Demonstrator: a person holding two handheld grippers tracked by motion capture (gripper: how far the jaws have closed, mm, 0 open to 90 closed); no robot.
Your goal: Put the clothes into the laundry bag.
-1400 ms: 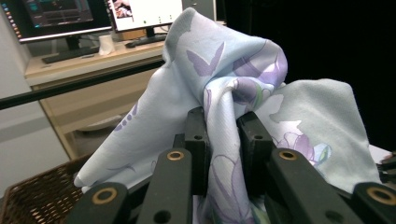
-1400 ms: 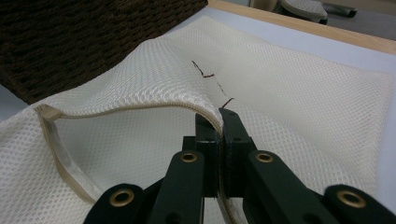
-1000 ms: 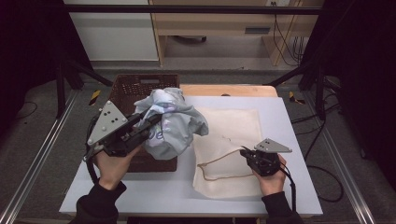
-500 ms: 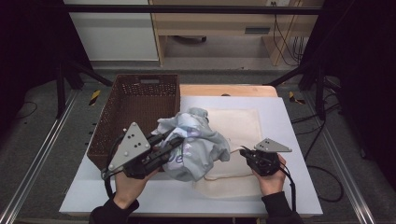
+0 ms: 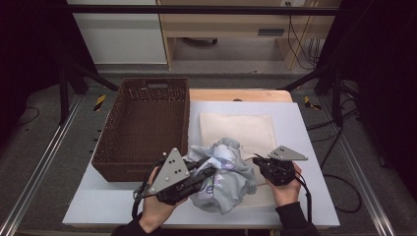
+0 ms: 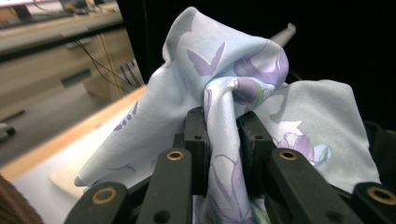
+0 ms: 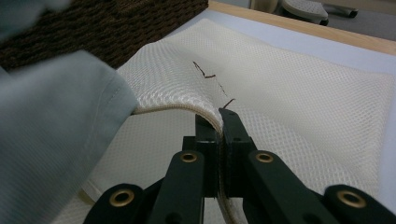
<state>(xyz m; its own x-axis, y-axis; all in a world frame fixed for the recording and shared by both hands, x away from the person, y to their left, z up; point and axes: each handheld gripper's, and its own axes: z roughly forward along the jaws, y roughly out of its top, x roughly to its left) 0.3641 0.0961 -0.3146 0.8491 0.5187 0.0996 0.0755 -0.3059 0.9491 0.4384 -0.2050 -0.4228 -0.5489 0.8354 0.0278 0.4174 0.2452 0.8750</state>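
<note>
The left tongs [image 5: 209,172] have carried the floral garment [image 5: 223,169] out of the wicker basket [image 5: 142,123]: a second ago the bundle hung over the basket at centre left of the high view, half a second ago it was past the basket's near right corner, and now it sits low at bottom centre, over the near left edge of the cream mesh laundry bag [image 5: 238,130]; the basket is empty, so far as its floor shows. In the left gripper view the left tongs [image 6: 223,135] pinch a twisted fold of the pale blue fabric with purple flowers [image 6: 243,79], which bunches up above the jaws and spills down both sides; the grip looks firm. The right tongs [image 5: 256,162] have not shifted; in the right gripper view they [image 7: 217,122] are pressed together on the upper layer of the bag's edge [image 7: 177,100], lifting it so a gap opens between the layers; the garment's blurred hem [image 7: 60,121] already crowds the left of that frame, just beside the raised lip. On the white desk [image 5: 98,209] the work therefore seems at the bagging step; the garment has arrived at the mouth but is not yet inside, and it likely needs to be fed under the held-up edge without dragging that edge shut.
</note>
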